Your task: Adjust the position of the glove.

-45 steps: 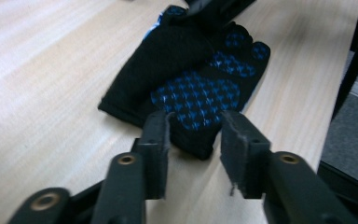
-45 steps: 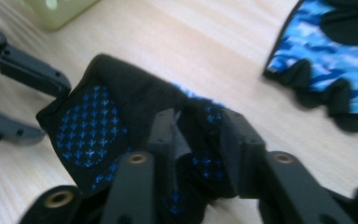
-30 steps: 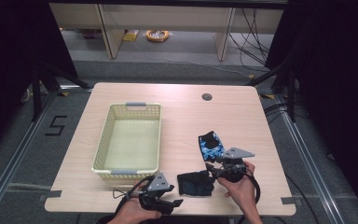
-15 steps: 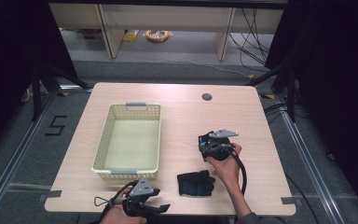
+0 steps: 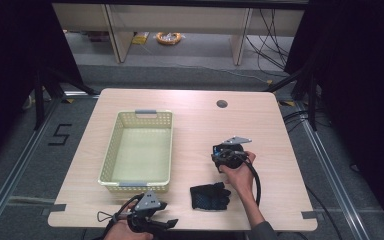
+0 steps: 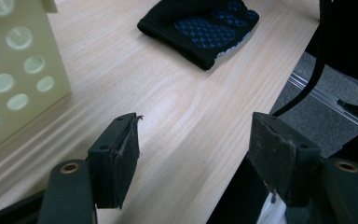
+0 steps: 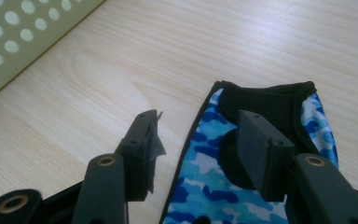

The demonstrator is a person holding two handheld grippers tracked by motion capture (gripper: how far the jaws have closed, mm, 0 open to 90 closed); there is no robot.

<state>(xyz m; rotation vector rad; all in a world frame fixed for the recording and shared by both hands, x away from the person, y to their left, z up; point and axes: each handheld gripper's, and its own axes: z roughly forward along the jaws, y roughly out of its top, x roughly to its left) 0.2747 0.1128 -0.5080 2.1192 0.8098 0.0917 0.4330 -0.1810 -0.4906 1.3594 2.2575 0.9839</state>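
Right gripper (image 7: 193, 154): jaws apart, poised over the blue camouflage-print fabric glove (image 7: 261, 186), one jaw above its black cuff, the other over bare wood beside its edge. Pads not pressing the cloth as far as the right gripper view shows; no grip yet. In the high view this gripper (image 5: 228, 156) sits mid-right on the worktop with the hand behind it.

Left gripper (image 6: 196, 154): jaws have just been opening and now stand wide, nothing between them, only pale wood-grain worktop (image 6: 177, 107) beneath. In the high view it (image 5: 150, 222) hangs at the near edge.

Black knit glove with blue dotted palm (image 5: 209, 196) lies flat near the front edge, between the two grippers; seen ahead of the left jaws (image 6: 200, 28), well apart from them.

Pale yellow perforated plastic basket (image 5: 139, 150) stands left of centre, holding nothing I can see.

Judgement: work looks early. Both gloves are on the wood, neither lifted, neither in the basket. Left to do: close on the camouflage glove, carry it over, then the black one.
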